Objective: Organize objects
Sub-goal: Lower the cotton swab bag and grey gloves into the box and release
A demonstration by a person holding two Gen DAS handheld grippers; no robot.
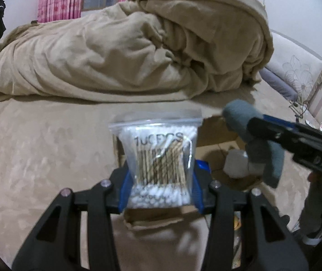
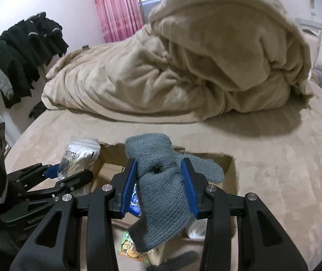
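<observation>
My left gripper [image 1: 159, 180] is shut on a clear zip bag of cotton swabs [image 1: 158, 153] and holds it upright above the near edge of an open cardboard box [image 1: 219, 140] on the bed. My right gripper [image 2: 161, 180] is shut on a grey knitted mitten [image 2: 161, 194], held over the same box [image 2: 106, 169]. The right gripper and mitten [image 1: 251, 140] show at the right of the left wrist view. The left gripper with the swab bag [image 2: 77, 158] shows at the left of the right wrist view. Inside the box lie a white item [image 1: 235, 164] and colourful packets [image 2: 129, 246].
A crumpled beige duvet [image 1: 127, 52] is heaped across the far side of the bed. Beige bedsheet [image 1: 36, 158] surrounds the box. Pillows [image 1: 296, 74] lie at the right. Dark clothes [image 2: 25, 52] hang at the left wall. Pink curtains [image 2: 115, 6] frame a window.
</observation>
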